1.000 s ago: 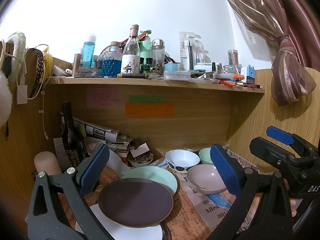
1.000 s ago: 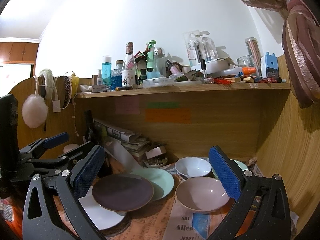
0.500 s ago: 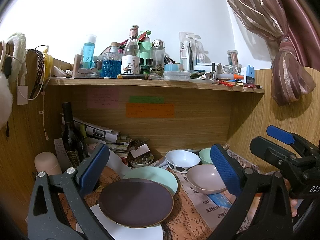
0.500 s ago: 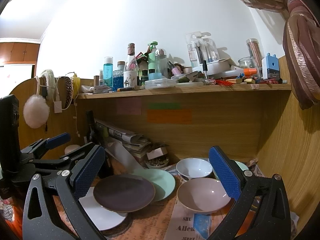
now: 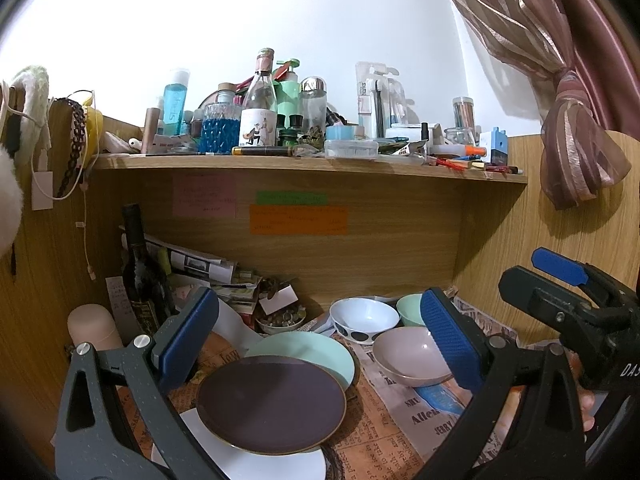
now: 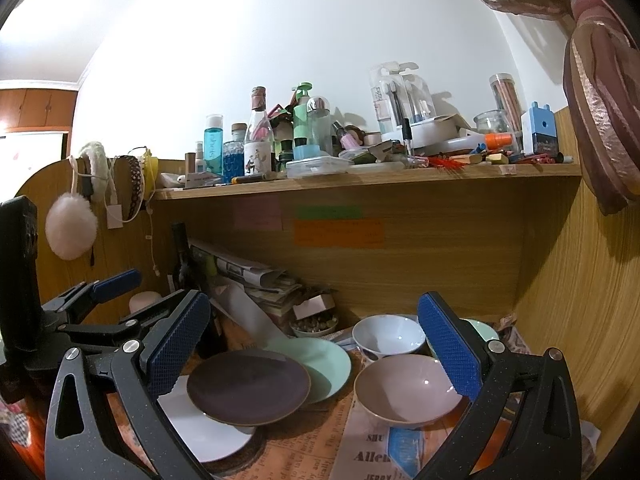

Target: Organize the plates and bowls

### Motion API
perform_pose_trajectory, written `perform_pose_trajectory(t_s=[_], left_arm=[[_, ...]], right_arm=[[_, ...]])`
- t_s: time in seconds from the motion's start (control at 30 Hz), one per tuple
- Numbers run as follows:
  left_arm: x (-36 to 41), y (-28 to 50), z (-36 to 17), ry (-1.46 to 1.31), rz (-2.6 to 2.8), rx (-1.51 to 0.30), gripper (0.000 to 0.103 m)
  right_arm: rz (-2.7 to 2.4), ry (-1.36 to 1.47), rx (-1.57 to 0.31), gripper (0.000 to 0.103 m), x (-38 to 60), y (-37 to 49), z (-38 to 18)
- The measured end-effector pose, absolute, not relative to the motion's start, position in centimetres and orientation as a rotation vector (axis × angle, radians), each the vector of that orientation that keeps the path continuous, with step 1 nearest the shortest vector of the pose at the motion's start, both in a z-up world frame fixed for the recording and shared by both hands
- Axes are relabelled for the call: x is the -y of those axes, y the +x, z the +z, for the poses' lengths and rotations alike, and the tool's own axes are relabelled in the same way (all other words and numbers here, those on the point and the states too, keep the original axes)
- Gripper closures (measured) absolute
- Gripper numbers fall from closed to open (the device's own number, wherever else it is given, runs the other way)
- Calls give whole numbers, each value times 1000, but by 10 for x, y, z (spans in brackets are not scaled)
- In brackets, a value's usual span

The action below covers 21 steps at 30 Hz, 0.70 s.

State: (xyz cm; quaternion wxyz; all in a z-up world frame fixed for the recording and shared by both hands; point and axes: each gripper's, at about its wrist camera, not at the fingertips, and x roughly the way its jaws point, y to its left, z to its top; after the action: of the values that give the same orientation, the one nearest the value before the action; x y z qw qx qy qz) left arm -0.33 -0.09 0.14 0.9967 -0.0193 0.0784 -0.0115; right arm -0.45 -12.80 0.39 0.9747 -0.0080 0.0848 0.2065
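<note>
A dark purple plate (image 5: pixel 272 408) lies on a white plate (image 5: pixel 256 462) and overlaps a mint green plate (image 5: pixel 316 350). A pink bowl (image 5: pixel 412 356), a white bowl with black dots (image 5: pixel 364 318) and a mint green bowl (image 5: pixel 410 310) stand to the right. My left gripper (image 5: pixel 320 344) is open and empty above the plates. My right gripper (image 6: pixel 316 350) is open and empty, with the purple plate (image 6: pixel 248 386) and the pink bowl (image 6: pixel 404 390) between its fingers in view. The right gripper also shows at the right of the left wrist view (image 5: pixel 568 292).
Newspaper (image 5: pixel 392 436) covers the desk. A dark wine bottle (image 5: pixel 138 268), rolled papers (image 5: pixel 192 264) and a small dish of trinkets (image 5: pixel 282 320) stand at the back. A crowded shelf (image 5: pixel 312 162) hangs above. Wooden side panels (image 6: pixel 580 320) close in both sides.
Both grippers have drifted very slightly; the right one rose a little. No dish has moved.
</note>
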Motion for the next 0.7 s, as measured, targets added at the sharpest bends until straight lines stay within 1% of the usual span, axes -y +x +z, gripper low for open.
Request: perform_pose_trajectory(t_s=[0.47, 0.7], left_arm=[[-14, 5, -8, -46, 13, -164, 0], [-44, 24, -24, -73, 43, -257, 0]], right_arm=[[407, -27, -213, 0, 116, 16, -7], [406, -43, -289, 0, 105, 42, -33]])
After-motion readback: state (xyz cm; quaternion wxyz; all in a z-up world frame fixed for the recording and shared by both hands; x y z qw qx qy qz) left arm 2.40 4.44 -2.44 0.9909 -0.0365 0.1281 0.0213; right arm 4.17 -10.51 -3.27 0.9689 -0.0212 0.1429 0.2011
